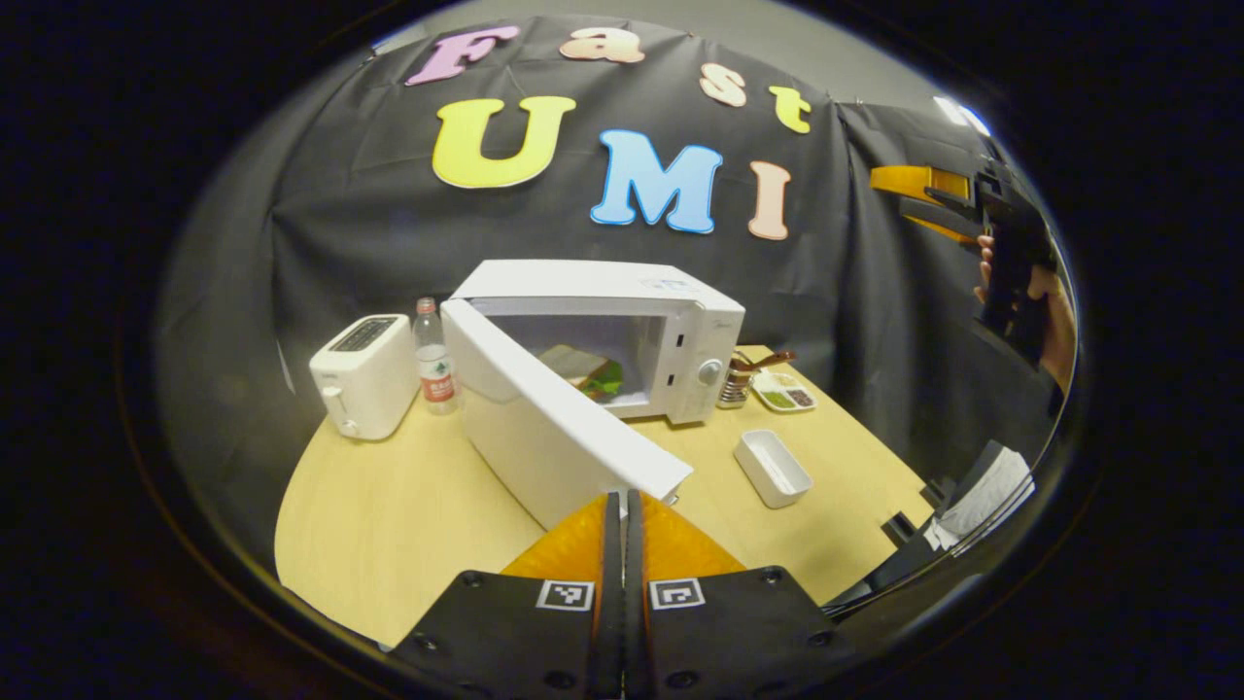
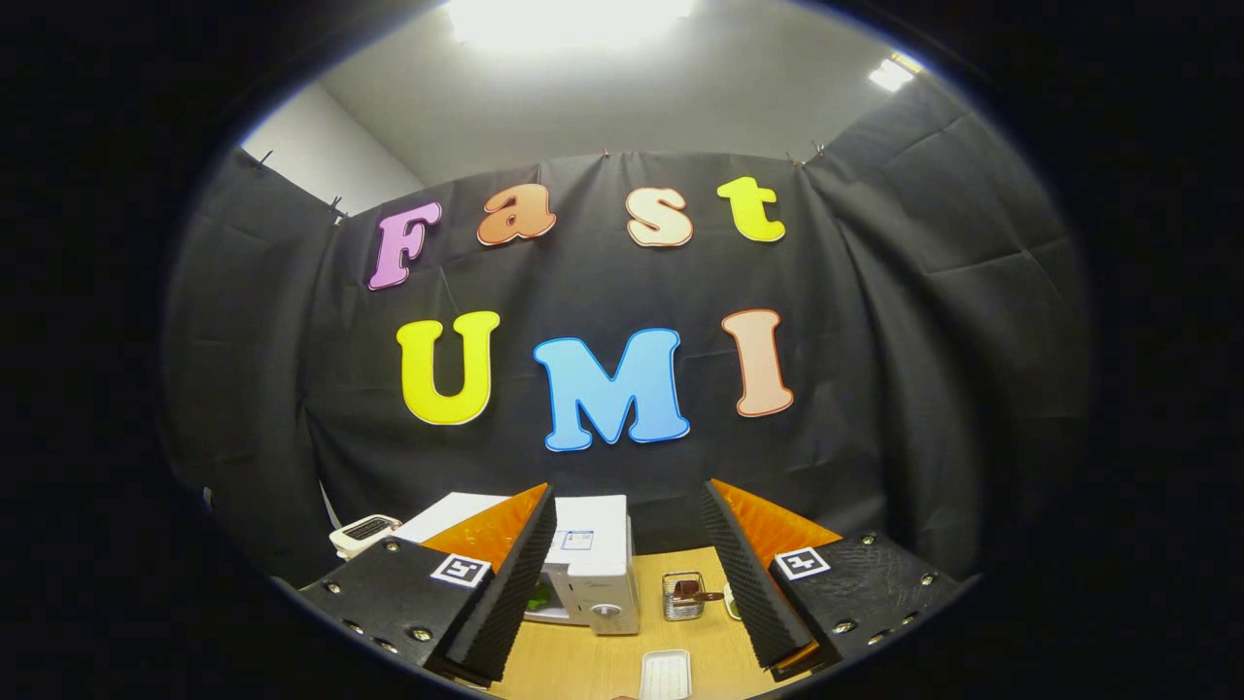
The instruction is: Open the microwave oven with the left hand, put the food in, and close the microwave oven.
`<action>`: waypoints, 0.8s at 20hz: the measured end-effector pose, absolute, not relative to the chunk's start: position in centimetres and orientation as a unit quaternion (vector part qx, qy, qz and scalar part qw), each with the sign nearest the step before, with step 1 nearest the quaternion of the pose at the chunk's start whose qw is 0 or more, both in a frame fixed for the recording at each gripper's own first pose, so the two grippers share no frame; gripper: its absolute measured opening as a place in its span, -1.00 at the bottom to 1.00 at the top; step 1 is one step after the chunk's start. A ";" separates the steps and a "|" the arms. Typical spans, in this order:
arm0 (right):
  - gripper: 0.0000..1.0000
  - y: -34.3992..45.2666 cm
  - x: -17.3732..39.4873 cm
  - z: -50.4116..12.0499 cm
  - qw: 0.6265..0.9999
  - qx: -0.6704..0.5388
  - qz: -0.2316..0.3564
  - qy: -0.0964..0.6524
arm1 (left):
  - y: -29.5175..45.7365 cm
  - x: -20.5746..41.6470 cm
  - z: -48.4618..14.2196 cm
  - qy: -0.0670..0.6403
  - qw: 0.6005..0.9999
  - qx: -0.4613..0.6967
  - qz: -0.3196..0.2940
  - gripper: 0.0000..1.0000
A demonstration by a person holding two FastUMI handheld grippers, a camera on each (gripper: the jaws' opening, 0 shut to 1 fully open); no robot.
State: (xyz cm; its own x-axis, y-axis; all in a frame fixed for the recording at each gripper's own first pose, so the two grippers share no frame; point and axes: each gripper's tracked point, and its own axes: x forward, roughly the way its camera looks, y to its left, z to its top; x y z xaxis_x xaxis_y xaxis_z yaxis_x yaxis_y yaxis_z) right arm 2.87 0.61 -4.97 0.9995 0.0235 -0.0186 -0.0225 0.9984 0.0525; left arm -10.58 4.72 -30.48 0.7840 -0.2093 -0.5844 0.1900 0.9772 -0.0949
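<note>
Microwave oven, a white box-shaped unit, stands toward the back of the pale wooden table, close to the black cloth wall. Its white door hangs open, swung out on the left-hand hinge toward the camera in the left gripper view. Food, a slice of bread with green leaves, lies inside the cavity on its floor.

Left gripper is held low in front of the door's free edge; its two fingers are pressed together with nothing between them. Whether they touch the door edge cannot be determined.

Right gripper is held high and well apart from the table, pointing at the cloth wall; its fingers stand wide apart and hold nothing. It also appears at the upper right of the left gripper view, with a person's hand around its handle.

Other items on the table: a white two-slot toaster to the left of the oven; a clear plastic bottle with a red label upright between toaster and door; a small metal wire holder just right of the oven; a small tray with green and dark portions beside that holder; a white rectangular dish nearer the front.
</note>
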 end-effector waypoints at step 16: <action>0.81 -7.1 6.5 -6.2 0.999 0.026 -0.003 0.033 | -4.3 -1.0 -32.5 0.315 0.939 -0.003 -0.137 -0.86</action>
State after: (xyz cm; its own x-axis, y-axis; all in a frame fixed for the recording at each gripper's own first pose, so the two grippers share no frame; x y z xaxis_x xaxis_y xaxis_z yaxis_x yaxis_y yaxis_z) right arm 6.49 -7.12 -6.16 0.9979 -0.0037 -0.0652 0.0071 0.9986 0.0524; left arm -0.98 -4.28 -32.46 0.7637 -0.2588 -0.5914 0.2554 0.9625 -0.0914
